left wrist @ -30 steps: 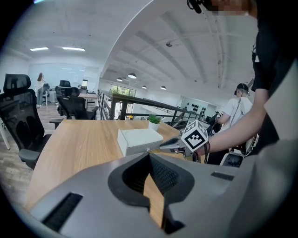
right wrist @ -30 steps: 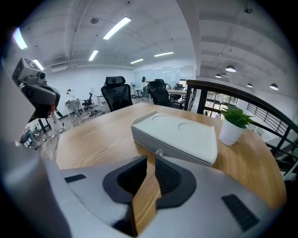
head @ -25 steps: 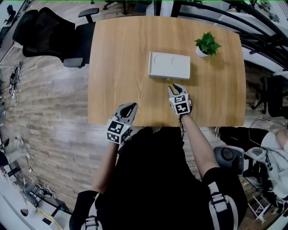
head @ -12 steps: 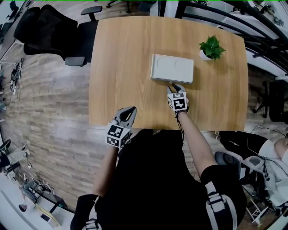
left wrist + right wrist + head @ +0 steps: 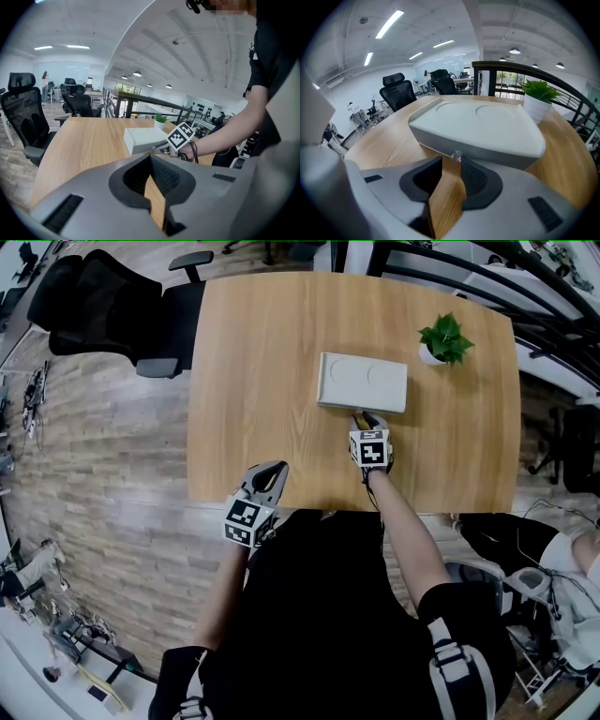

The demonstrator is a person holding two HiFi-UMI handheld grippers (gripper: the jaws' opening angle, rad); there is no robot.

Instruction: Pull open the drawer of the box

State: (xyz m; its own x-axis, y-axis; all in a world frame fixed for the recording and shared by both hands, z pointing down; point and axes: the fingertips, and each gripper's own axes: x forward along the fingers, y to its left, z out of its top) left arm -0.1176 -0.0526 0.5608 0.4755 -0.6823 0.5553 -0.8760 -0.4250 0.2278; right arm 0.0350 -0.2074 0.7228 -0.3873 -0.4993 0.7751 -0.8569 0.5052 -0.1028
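Observation:
A flat white box [image 5: 363, 382] lies on the wooden table [image 5: 253, 352]; its drawer front faces me and looks closed. In the right gripper view a small clear knob [image 5: 456, 154] sticks out of the drawer front of the box [image 5: 478, 124]. My right gripper [image 5: 367, 417] is right at that front. Its jaws have just been opening, and the knob sits at the mouth of the gap in the right gripper [image 5: 449, 164] with no pad pressing on it. My left gripper [image 5: 266, 471] hovers open and empty over the table's near edge, well left of the box [image 5: 143, 139].
A small potted plant [image 5: 443, 337] stands on the table just right of and behind the box. Black office chairs [image 5: 112, 315] stand beyond the table's left side. A railing and desks run along the far right. Bare wood surrounds the box.
My right gripper has moved forward and down until its tips are at the drawer front. The left gripper has stayed where it was.

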